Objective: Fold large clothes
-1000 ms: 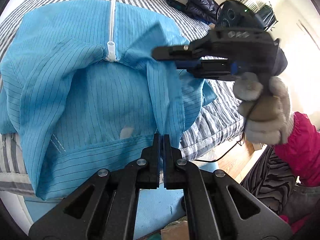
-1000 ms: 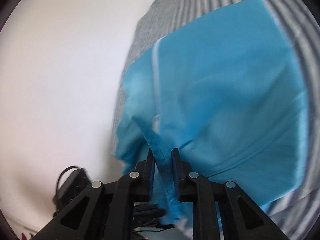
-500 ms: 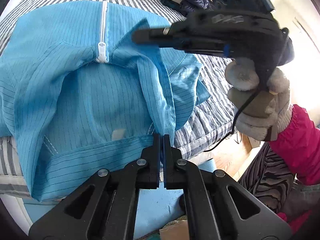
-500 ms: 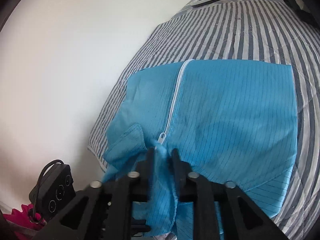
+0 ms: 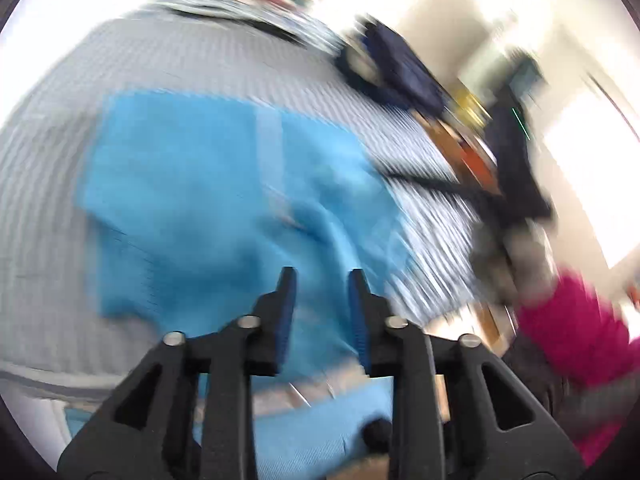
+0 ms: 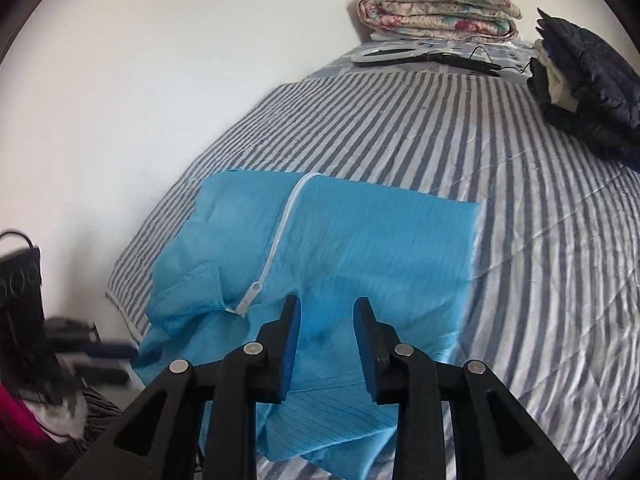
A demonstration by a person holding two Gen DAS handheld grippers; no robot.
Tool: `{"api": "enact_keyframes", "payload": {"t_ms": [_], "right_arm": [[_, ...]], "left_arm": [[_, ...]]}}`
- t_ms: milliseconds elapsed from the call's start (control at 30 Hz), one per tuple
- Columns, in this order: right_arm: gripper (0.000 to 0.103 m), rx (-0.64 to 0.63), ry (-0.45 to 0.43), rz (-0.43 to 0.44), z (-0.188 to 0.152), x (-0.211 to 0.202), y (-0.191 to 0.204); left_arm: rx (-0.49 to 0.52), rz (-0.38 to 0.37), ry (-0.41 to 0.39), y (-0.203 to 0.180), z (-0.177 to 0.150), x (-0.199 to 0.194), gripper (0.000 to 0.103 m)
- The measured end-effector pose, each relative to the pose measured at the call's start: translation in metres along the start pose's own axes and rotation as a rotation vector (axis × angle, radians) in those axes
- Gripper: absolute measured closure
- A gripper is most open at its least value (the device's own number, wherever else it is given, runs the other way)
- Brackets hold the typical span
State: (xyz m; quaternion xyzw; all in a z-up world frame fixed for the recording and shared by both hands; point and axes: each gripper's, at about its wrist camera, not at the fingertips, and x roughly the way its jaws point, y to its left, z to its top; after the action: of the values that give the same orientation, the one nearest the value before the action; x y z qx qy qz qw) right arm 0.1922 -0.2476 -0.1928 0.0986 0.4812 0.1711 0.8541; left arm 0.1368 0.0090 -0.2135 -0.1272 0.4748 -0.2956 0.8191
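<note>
Since both claws, left [image 5: 321, 280] and right [image 6: 326, 308], are spread and empty, the soft, floppy coat [image 6: 360, 240] just ahead looks best pinched at its edge.

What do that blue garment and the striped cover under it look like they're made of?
The blue garment looks like thin, smooth woven synthetic, perhaps polyester: fine dark pinstripes, a slight sheen, crisp creases, and a white, probably plastic zipper. The striped cover looks like quilted, slightly glossy cotton or a blend: stitched lines cross its grey and white stripes, and it puckers softly. Neither fibre can be confirmed by sight.
</note>
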Motion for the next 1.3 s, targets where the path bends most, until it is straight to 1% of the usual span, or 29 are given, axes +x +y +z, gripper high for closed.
{"api": "enact_keyframes", "payload": {"t_ms": [33, 67, 100, 167, 200, 233, 267, 300, 367, 400, 433, 533, 600, 633, 667, 733, 767, 833, 867, 967, 1100, 1200, 1233, 1300], "right_arm": [[0.073, 0.014, 0.005, -0.012, -0.001, 0.001, -0.005], [0.073, 0.031, 0.014, -0.022, 0.003, 0.009, -0.01], [0.073, 0.045, 0.02, -0.033, 0.0, 0.011, -0.015], [0.073, 0.057, 0.033, -0.043, -0.001, 0.012, -0.018], [0.07, 0.057, 0.04, -0.045, -0.001, 0.013, -0.019], [0.067, 0.05, 0.052, -0.042, -0.002, 0.016, -0.019], [0.068, 0.037, 0.068, -0.053, -0.003, 0.021, -0.017], [0.069, 0.019, 0.085, -0.092, -0.007, 0.025, -0.017], [0.074, -0.013, 0.143, -0.184, -0.017, 0.035, -0.021], [0.074, -0.022, 0.166, -0.222, -0.021, 0.038, -0.025], [0.072, -0.021, 0.175, -0.24, -0.025, 0.038, -0.029], [0.071, 0.046, 0.143, -0.184, -0.03, 0.021, -0.043], [0.07, 0.083, 0.1, -0.154, -0.03, 0.007, -0.05], [0.065, 0.108, 0.076, -0.136, -0.029, 0.0, -0.054], [0.056, 0.139, 0.055, -0.116, -0.028, -0.007, -0.06], [0.046, 0.199, 0.009, -0.089, -0.024, -0.017, -0.069], [0.047, 0.225, -0.008, -0.088, -0.024, -0.02, -0.074], [0.048, 0.249, -0.009, -0.084, -0.023, -0.018, -0.085], [0.05, 0.257, -0.006, -0.097, -0.022, -0.016, -0.089], [0.057, 0.255, -0.014, -0.124, -0.013, -0.014, -0.094], [0.059, 0.191, -0.084, -0.106, 0.023, -0.009, -0.075], [0.059, 0.124, -0.094, -0.098, 0.046, 0.009, -0.054], [0.059, 0.107, -0.089, -0.098, 0.054, 0.017, -0.049], [0.059, 0.084, -0.079, -0.11, 0.064, 0.035, -0.041]], "left_arm": [[-0.039, 0.032, -0.014, 0.014, 0.007, -0.002, 0.076], [-0.082, 0.083, -0.029, 0.03, 0.015, -0.004, 0.076], [-0.114, 0.106, -0.036, 0.044, 0.021, -0.004, 0.076], [-0.154, 0.107, -0.005, 0.064, 0.028, 0.004, 0.076], [-0.155, 0.114, 0.016, 0.07, 0.029, 0.009, 0.076], [-0.131, 0.171, 0.05, 0.075, 0.027, 0.018, 0.076], [-0.108, 0.234, 0.073, 0.082, 0.025, 0.024, 0.076], [-0.105, 0.306, 0.11, 0.091, 0.018, 0.033, 0.076], [-0.159, 0.297, 0.161, 0.107, 0.003, 0.04, 0.076], [-0.155, 0.296, 0.138, 0.106, 0.0, 0.035, 0.073], [-0.15, 0.297, 0.142, 0.106, 0.0, 0.032, 0.073], [-0.15, 0.298, 0.09, 0.107, -0.001, 0.011, 0.073], [-0.162, 0.272, 0.052, 0.107, 0.002, -0.005, 0.073], [-0.174, 0.262, 0.039, 0.111, 0.004, -0.009, 0.073], [-0.189, 0.256, 0.027, 0.113, 0.009, -0.012, 0.073], [-0.238, 0.228, 0.003, 0.123, 0.019, -0.015, 0.071], [-0.257, 0.218, -0.001, 0.128, 0.025, -0.016, 0.071], [-0.258, 0.23, -0.016, 0.137, 0.043, -0.01, 0.071], [-0.259, 0.238, -0.02, 0.139, 0.048, -0.009, 0.071], [-0.266, 0.209, -0.031, 0.141, 0.067, -0.004, 0.072], [-0.16, 0.211, -0.054, 0.116, 0.106, 0.019, 0.071], [-0.144, 0.191, -0.043, 0.108, 0.13, 0.044, 0.071], [-0.136, 0.2, -0.037, 0.108, 0.135, 0.053, 0.072], [-0.109, 0.245, -0.012, 0.11, 0.146, 0.074, 0.072]]}}
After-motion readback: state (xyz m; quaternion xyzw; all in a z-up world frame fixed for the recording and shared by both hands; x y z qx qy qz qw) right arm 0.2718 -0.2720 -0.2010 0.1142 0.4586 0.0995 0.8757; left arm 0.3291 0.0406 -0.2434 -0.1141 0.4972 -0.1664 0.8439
